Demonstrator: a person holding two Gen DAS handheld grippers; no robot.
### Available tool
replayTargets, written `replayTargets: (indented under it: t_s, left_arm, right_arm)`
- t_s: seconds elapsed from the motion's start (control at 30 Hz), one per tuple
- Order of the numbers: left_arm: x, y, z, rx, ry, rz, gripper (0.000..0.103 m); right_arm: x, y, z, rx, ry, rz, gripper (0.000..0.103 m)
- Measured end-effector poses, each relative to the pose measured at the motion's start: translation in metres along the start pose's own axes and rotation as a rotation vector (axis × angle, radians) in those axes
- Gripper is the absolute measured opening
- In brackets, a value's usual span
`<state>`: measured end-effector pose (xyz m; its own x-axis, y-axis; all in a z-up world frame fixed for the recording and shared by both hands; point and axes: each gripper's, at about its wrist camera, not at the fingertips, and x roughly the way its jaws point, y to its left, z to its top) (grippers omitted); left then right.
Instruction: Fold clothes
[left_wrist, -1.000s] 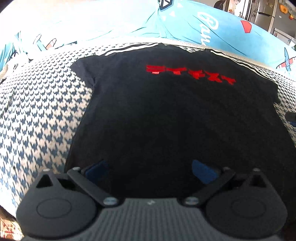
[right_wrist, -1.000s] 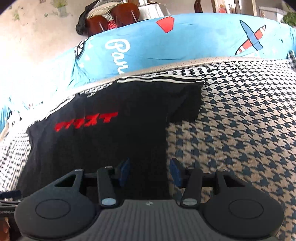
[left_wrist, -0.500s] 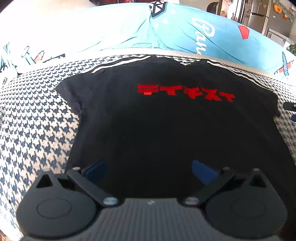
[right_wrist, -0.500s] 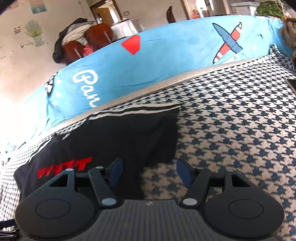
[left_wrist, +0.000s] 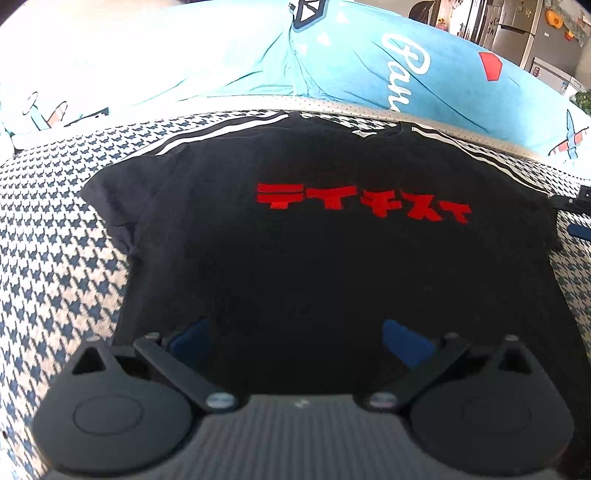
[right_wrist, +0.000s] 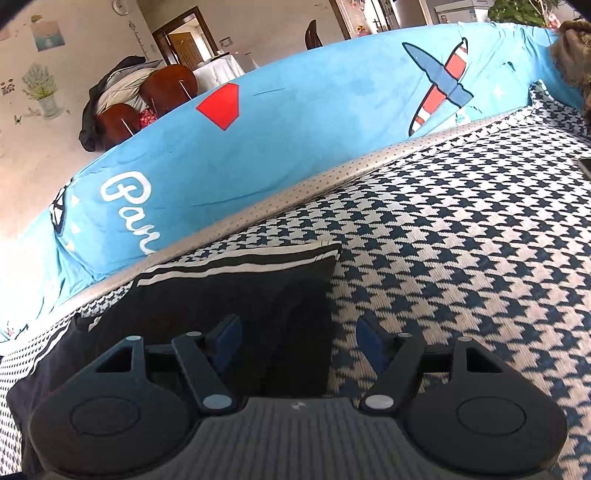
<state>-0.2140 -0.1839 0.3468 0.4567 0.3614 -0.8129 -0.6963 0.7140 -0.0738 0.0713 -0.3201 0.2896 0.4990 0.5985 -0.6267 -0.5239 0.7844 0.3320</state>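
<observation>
A black T-shirt (left_wrist: 332, 266) with red characters lies flat on the houndstooth cover, its striped shoulders at the far side. My left gripper (left_wrist: 295, 328) hovers open over the shirt's lower body, blue pads wide apart and pressing nothing. In the right wrist view only the shirt's right sleeve (right_wrist: 258, 291) and its striped shoulder show. My right gripper (right_wrist: 297, 332) hangs over the sleeve's outer edge; its jaws are opening, with the left pad above the black cloth and the right pad above the cover. Neither pad grips the sleeve.
The houndstooth cover (right_wrist: 461, 240) spreads wide to the right of the shirt. A blue cushion (right_wrist: 295, 140) with a plane print borders the far side. Behind it stand brown chairs with a coat (right_wrist: 122, 99). A dark flat object (right_wrist: 585, 164) sits at the right edge.
The right jaws have widened and the right gripper has swung right, from the shirt's side to the sleeve; the red print left its view. The left gripper moved along the shirt, staying open.
</observation>
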Motion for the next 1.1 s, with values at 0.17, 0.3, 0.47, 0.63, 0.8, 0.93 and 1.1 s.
replayTargets:
  t_s: [0.17, 0.3, 0.47, 0.63, 0.8, 0.93, 1.1]
  left_arm:
    - [0.008, -0.003, 0.010, 0.002, 0.001, -0.004, 0.103]
    - [0.012, -0.006, 0.016, 0.002, 0.001, -0.013, 0.103]
    - [0.013, -0.004, 0.023, -0.015, -0.005, -0.025, 0.103]
    - [0.009, 0.003, 0.029, -0.059, -0.013, -0.025, 0.103]
    - [0.008, 0.009, 0.033, -0.091, -0.015, -0.026, 0.103]
    - [0.010, 0.010, 0.033, -0.094, 0.000, -0.027, 0.103]
    - [0.011, 0.009, 0.033, -0.094, 0.008, -0.030, 0.103]
  right_arm:
    - [0.017, 0.000, 0.004, -0.009, 0.002, -0.005, 0.070]
    - [0.029, 0.001, 0.006, -0.038, -0.008, -0.008, 0.070]
    - [0.039, 0.007, 0.009, -0.110, -0.023, -0.015, 0.072]
    - [0.048, 0.012, 0.010, -0.171, -0.029, 0.005, 0.074]
    - [0.054, 0.022, 0.010, -0.228, -0.031, 0.010, 0.048]
    - [0.057, 0.029, 0.009, -0.268, -0.040, 0.006, 0.026]
    - [0.058, 0.035, 0.011, -0.282, -0.045, -0.023, 0.012]
